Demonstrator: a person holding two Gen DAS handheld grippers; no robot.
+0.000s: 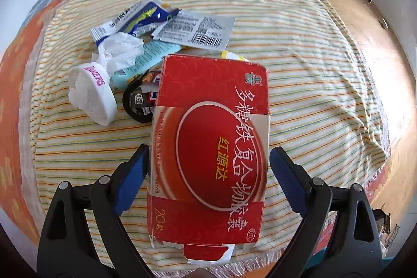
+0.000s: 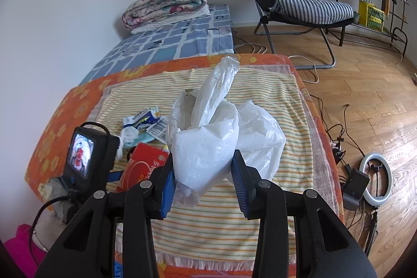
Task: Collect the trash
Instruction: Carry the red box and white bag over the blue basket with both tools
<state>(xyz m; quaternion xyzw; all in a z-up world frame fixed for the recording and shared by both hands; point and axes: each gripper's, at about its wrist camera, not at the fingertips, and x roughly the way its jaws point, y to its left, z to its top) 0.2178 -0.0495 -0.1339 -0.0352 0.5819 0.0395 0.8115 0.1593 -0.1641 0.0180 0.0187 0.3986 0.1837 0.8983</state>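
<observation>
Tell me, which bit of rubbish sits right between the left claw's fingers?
The red box with Chinese lettering; the wrappers, tissue and white lid lie farther off in a heap.

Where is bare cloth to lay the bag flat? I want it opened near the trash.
Free: the striped cloth right of the red box, out to its right edge, and the strip nearest you. Crowded: left of the box, where wrappers, tissue and white lid cluster.

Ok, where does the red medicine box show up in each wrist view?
Left wrist: the red medicine box fills the lower centre, between the left claw fingers, on the striped cloth.
Right wrist: lower left, partly hidden behind the right claw and white plastic bag.
Shared landmark: the barcode wrapper just beyond the box.
</observation>
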